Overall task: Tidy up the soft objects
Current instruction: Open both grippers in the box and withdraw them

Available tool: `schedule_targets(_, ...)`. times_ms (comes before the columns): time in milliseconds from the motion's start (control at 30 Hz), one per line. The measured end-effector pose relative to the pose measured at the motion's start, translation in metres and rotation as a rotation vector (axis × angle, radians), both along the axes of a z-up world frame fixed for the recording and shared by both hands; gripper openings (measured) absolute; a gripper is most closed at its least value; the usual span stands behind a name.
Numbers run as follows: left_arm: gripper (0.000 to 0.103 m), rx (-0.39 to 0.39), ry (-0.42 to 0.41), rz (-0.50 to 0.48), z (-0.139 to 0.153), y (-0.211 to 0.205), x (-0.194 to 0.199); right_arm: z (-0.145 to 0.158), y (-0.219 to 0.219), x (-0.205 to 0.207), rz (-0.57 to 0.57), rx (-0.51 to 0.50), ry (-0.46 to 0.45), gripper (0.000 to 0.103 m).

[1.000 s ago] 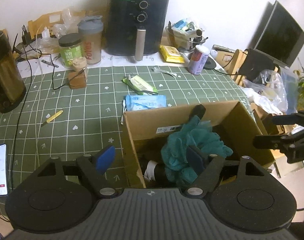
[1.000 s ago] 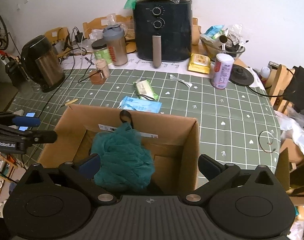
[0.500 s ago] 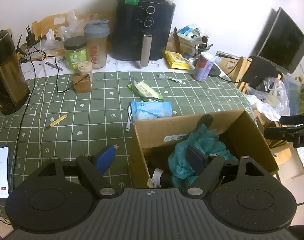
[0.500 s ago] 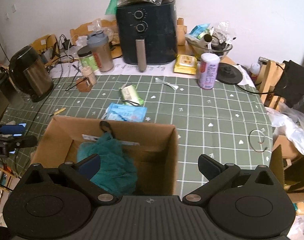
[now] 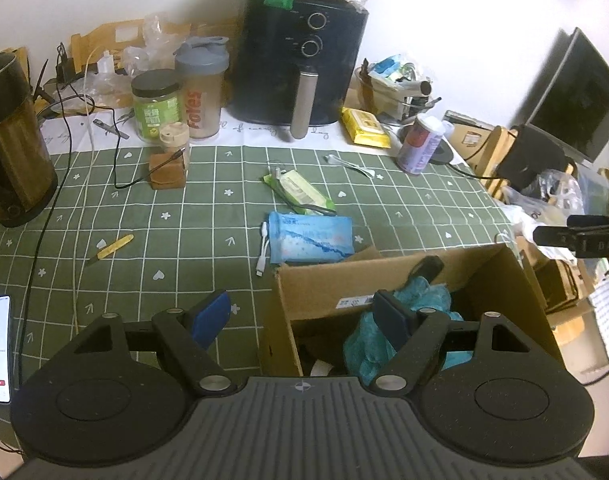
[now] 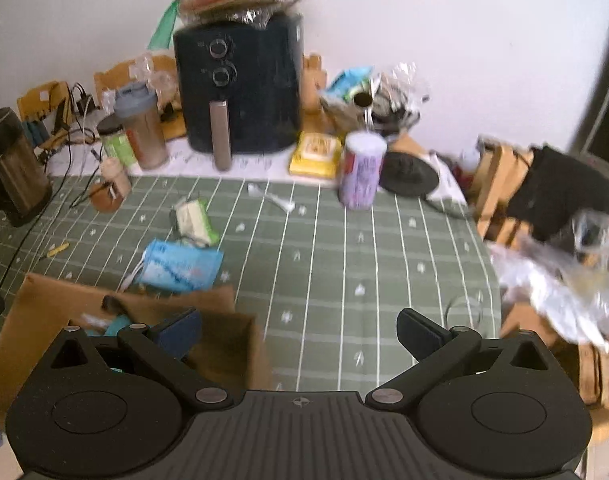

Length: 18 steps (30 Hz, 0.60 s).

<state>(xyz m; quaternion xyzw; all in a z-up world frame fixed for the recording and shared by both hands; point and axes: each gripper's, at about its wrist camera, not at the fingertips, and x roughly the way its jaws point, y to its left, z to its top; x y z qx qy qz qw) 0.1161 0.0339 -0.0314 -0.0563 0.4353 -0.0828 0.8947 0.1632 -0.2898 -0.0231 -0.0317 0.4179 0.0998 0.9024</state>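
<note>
**Both jaws empty; one soft thing boxed, wipe packs waiting on the counter**

The teal mesh sponge [image 5: 408, 320] already lies inside the cardboard box [image 5: 324, 280], bunched against the near wall with its dark loop draped up toward the far wall. The left gripper [image 5: 300, 316] hangs over the box's left corner, pitched steeply downward, its jaws standing wide and holding nothing: the left blue pad sits over bare counter [image 5: 144, 240], the right pad over the sponge without pressing it.

The right gripper [image 6: 298, 328] is likewise wide open and empty, tilted down over green cloth just past the box's right wall; its view is smeared, so fine detail is unreliable.

My reading is that the soft things left to gather are the blue wipe pack [image 5: 310, 236] and the green wipe pack [image 5: 300, 190]. From the left jaws the blue pack lies at about 12 o'clock, just beyond the box's far rim and touching it or nearly so, its long axis running roughly 9 to 3. The green pack sits farther on at 12, angled from 10 toward 4. From the right jaws the blue pack [image 6: 180, 266] lies near 10 o'clock, the green one [image 6: 194, 222] beyond it.

The left hand looks better placed. The white cable [image 5: 263, 250] beside the blue pack could snag.
</note>
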Motion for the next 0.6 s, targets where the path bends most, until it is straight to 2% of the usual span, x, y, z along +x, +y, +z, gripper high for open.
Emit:
schedule_targets(367,0.078,-0.001,0.024,0.061,-0.001,0.001,0.013,-0.014,-0.005,0.064,0.138,-0.026,0.064,0.103)
schedule_targets(600,0.078,0.005,0.047,0.100,-0.003,0.001,0.015,-0.027,-0.002,0.101,0.279,0.057,0.121,0.103)
